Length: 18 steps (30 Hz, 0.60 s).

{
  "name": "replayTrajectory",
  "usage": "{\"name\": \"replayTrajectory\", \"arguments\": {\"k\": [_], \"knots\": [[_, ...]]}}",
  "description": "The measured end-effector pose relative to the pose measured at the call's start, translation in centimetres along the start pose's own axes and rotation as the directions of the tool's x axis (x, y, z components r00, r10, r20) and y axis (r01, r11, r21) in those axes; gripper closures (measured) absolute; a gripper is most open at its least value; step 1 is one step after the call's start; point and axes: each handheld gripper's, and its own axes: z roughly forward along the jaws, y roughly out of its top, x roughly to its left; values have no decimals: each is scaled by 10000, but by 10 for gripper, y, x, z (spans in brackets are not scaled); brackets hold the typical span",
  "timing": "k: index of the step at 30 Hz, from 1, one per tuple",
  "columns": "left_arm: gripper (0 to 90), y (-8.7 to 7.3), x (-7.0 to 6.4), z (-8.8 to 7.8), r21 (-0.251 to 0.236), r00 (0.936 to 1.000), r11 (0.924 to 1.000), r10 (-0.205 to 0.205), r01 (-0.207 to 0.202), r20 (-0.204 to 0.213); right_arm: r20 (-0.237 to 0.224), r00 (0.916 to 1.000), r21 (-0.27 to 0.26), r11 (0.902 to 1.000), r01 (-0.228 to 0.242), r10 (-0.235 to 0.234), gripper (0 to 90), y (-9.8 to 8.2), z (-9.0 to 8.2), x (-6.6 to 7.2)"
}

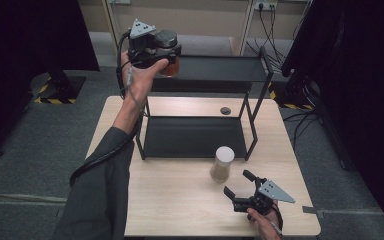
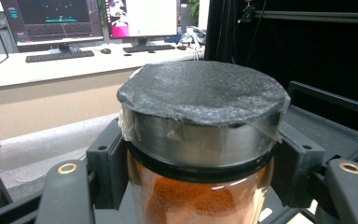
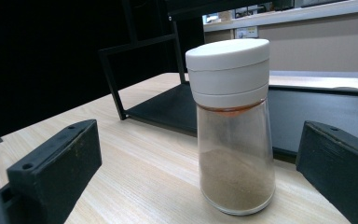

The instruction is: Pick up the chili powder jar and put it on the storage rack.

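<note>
My high view: even overhead light on counter (image 1: pixel 180 200), pale wood bright, no harsh glare; dark curtains both sides swallow detail, corners near black. Soft short shadow beside white-lidded jar (image 1: pixel 222 164), just ahead of right fingers (image 1: pixel 250 176). Slight softness overall, mild compression grain. My left gripper view: jar lid (image 2: pixel 200 91) between fingers sharp, monitors behind bright, slightly washed and soft. My right gripper view: jar sharp, fingers at lower edges slightly blurred, left background black.
</note>
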Motion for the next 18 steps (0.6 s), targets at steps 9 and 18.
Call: {"name": "replayTrajectory", "arguments": {"k": [9, 18], "knots": [[319, -4, 0, 15, -36, 9996, 9999, -162, 161, -215, -78, 10000, -6, 10000, -58, 58, 4, 0, 0, -2], [319, -9, -1, 22, 73, 9993, 9999, -122, 124, -345, -109, 9999, -6, 9999, -112, 112, 4, -1, 0, -2]]}}
